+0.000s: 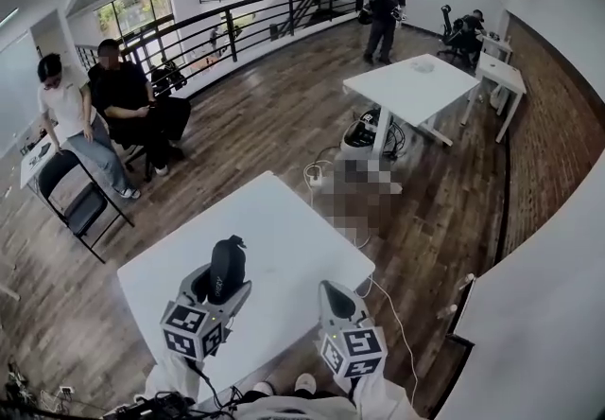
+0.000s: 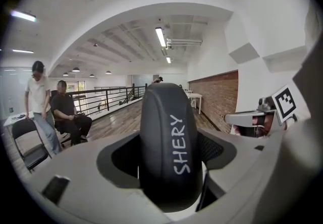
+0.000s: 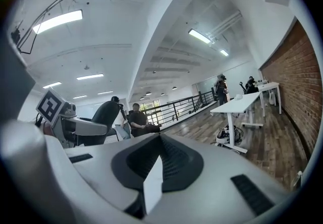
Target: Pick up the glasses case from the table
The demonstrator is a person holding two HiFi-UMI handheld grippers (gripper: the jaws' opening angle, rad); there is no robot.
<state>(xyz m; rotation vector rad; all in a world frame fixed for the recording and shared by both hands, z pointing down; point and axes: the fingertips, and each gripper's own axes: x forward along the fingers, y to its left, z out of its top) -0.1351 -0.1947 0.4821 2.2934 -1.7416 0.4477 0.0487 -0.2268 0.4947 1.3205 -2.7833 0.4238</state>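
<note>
Holding it now: left gripper (image 1: 221,289) is clamped on the glasses case (image 1: 227,267), jaws pressing its two long sides, & the case hangs clear above the white counter (image 1: 284,229), not touching it. Pick-up step looks basically done, imo; what's left is keeping it up. Next move calls for a steady grip w/ no wrist twist, since that smooth rounded shell could slip fwd out of the jaws. Right gripper (image 1: 331,289) sits just beside, over the counter's near edge, jaws together, nothing in them. Orientation: case's long axis runs along the jaws, near end tucked into the gripper's throat, far end poking past the tips, pointing away from the person. White "SHERY" lettering (image 2: 182,143) runs lengthwise on the edge facing the left gripper view.
</note>
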